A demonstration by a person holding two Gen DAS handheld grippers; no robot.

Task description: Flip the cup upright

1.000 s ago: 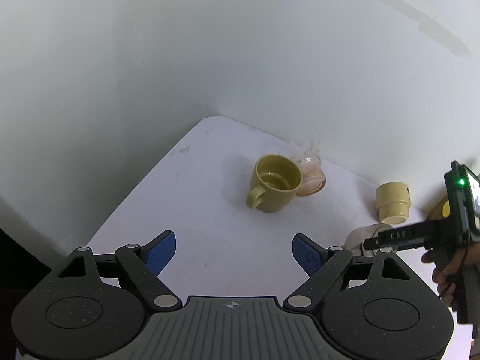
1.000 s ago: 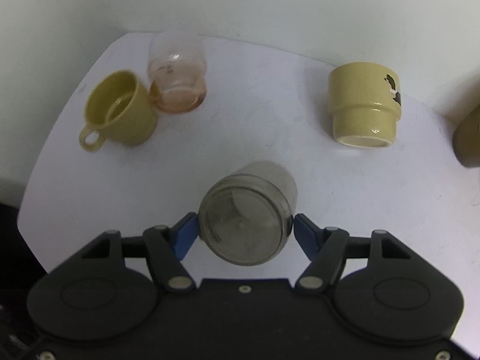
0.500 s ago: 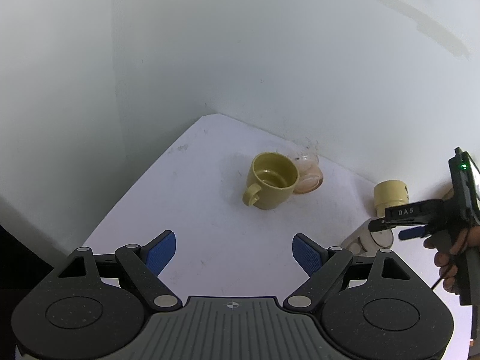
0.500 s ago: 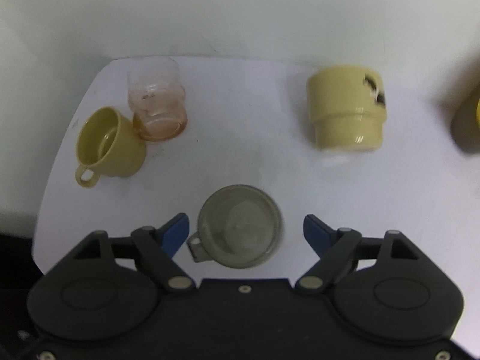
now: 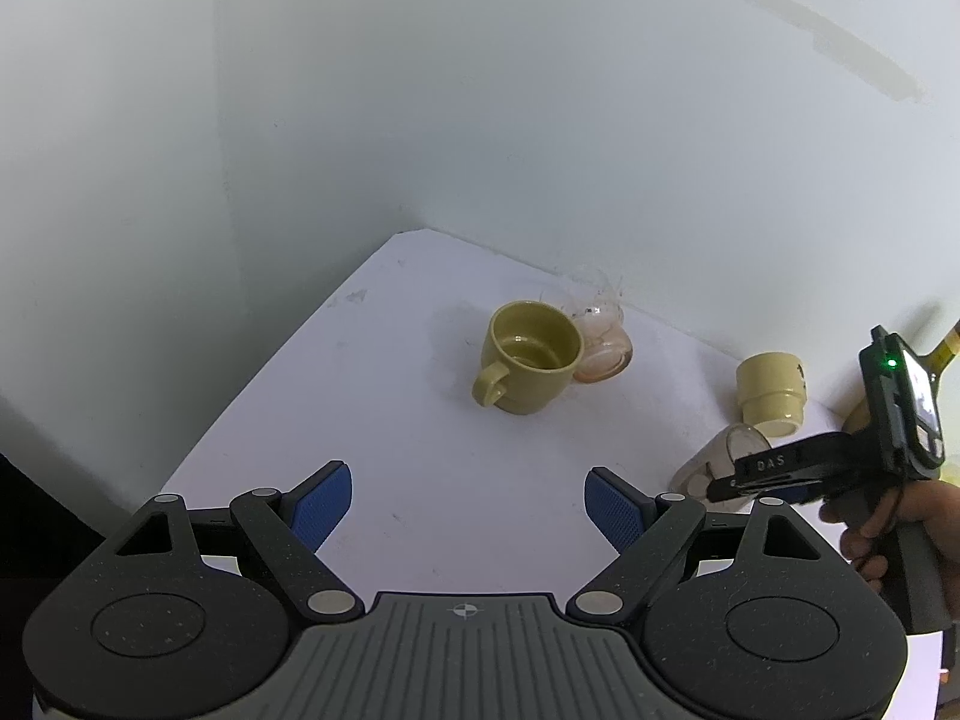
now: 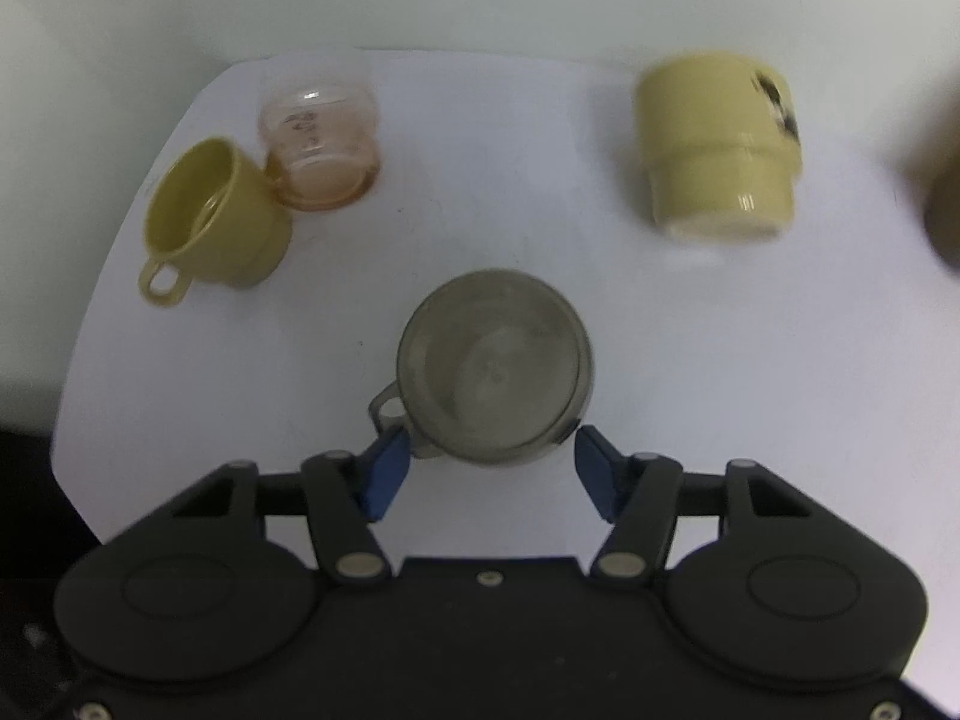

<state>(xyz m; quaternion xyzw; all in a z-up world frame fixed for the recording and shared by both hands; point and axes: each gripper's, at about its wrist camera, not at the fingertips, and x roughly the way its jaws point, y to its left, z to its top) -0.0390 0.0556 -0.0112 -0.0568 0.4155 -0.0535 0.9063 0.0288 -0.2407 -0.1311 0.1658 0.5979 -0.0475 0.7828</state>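
1. Standing upright on the white counter [image 6: 492,180], the grey translucent cup [image 6: 495,375] shows its open mouth to the right wrist camera; it holds nothing, and its small handle points toward the lower left.
2. The right claw [image 6: 489,474] has its blue pads spread on either side of the grey cup's near wall; the left pad sits just beside the handle, the right pad just beside the wall, and whether either touches cannot be told. The claw is apart, not clamped.
3. The left claw [image 5: 468,510] hangs above the near part of the counter with its blue pads wide apart and nothing between them.
4. The olive mug [image 6: 213,222] stands toward the far left of the counter, mouth up and handle toward the near edge. From the left wrist view its inside looks bare.
5. The pinkish clear glass [image 6: 321,150] stands right against the olive mug, on its far side, close to the wall [image 5: 540,120]. No contents can be made out in it.
6. The pale yellow cup [image 6: 720,150] with a dark mark on its side sits toward the far right, well apart from the grey cup; it is blurred, and its stepped narrower end faces the camera.
7. A dark object [image 6: 942,204] is cut off at the right edge of the right wrist view, too blurred to name.
8. The counter's left edge curves close to the olive mug's handle. Open surface lies between the grey cup and the far row of containers, and also between the left claw and the olive mug.
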